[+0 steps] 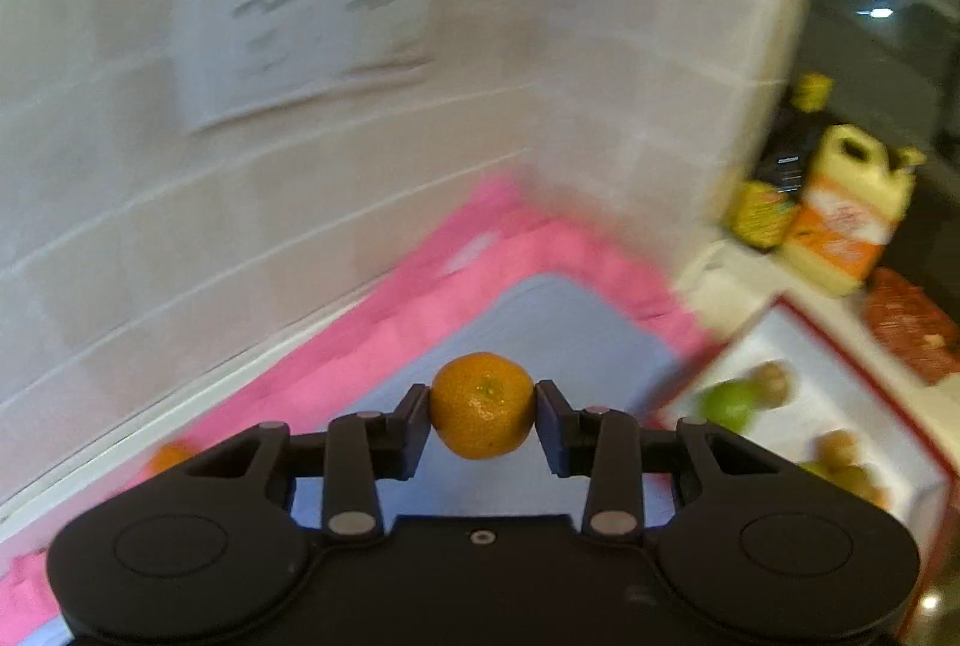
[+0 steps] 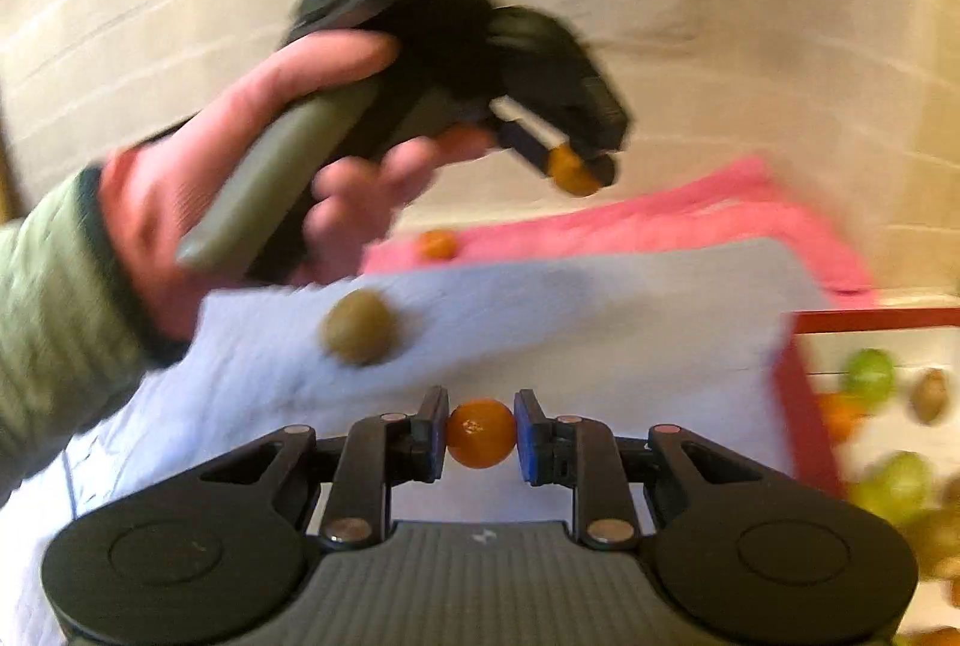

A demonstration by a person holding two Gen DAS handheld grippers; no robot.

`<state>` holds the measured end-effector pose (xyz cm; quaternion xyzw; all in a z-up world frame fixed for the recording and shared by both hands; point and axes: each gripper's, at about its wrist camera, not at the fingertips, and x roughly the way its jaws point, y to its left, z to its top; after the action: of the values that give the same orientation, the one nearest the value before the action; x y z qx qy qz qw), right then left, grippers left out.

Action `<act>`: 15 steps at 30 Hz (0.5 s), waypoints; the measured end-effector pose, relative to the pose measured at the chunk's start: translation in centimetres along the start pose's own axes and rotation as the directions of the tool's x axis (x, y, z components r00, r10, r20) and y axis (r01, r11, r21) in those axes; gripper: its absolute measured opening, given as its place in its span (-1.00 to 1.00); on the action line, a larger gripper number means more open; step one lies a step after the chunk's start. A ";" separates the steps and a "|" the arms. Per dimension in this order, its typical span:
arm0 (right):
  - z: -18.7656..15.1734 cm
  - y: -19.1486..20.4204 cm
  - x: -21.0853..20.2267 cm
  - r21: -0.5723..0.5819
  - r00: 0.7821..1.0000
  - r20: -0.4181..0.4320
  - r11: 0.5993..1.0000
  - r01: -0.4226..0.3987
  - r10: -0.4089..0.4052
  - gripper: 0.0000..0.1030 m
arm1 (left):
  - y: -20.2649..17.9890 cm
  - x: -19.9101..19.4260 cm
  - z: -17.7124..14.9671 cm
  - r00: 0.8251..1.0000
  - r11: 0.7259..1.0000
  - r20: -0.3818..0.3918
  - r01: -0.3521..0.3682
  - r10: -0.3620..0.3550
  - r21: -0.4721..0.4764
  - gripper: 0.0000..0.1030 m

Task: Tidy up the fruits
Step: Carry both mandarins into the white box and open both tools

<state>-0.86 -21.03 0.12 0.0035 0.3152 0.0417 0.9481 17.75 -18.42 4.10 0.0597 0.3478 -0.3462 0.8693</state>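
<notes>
The biggest thing is the blue-grey mat [image 2: 570,310] on a pink cloth [image 2: 720,211], and every place here is told from that mat. Just off its right edge sits a white tray with a red rim [image 2: 798,394], with green and brown fruits already in it. On the mat lies one olive-brown fruit [image 2: 358,327], and at its far edge a small orange one [image 2: 437,245]. Above the mat, the left gripper [image 1: 483,415] is clamped on a mandarin [image 1: 483,405], pads on its two sides. The right gripper [image 2: 482,433] pinches a smaller orange fruit [image 2: 481,433] the same way. Both fruits look light, round and a bit soft, with smooth skin, so they could roll or slip. Holding them across the widest middle, with a gentle squeeze, seems the safest way.
</notes>
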 end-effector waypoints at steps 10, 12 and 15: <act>-1.0 -15.7 -6.0 0.327 0.956 -0.002 0.903 0.277 -0.293 -0.51 | -13.9 5.6 2.5 0.956 0.955 -0.083 0.287 -0.281 0.072 -0.13; -1.6 -18.9 -6.9 0.394 0.947 -0.021 0.869 0.301 -0.319 -0.51 | -16.0 7.8 2.1 0.937 0.942 -0.144 0.329 -0.318 0.062 -0.13; -2.4 -22.5 -7.4 0.451 0.929 -0.058 0.820 0.352 -0.366 -0.51 | -18.9 11.7 1.4 0.914 0.934 -0.230 0.354 -0.334 0.052 -0.13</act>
<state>-6.49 -44.09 1.87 0.1658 0.2962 -0.2122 0.9164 12.41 -39.63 0.18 0.0751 0.4292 -0.5007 0.7479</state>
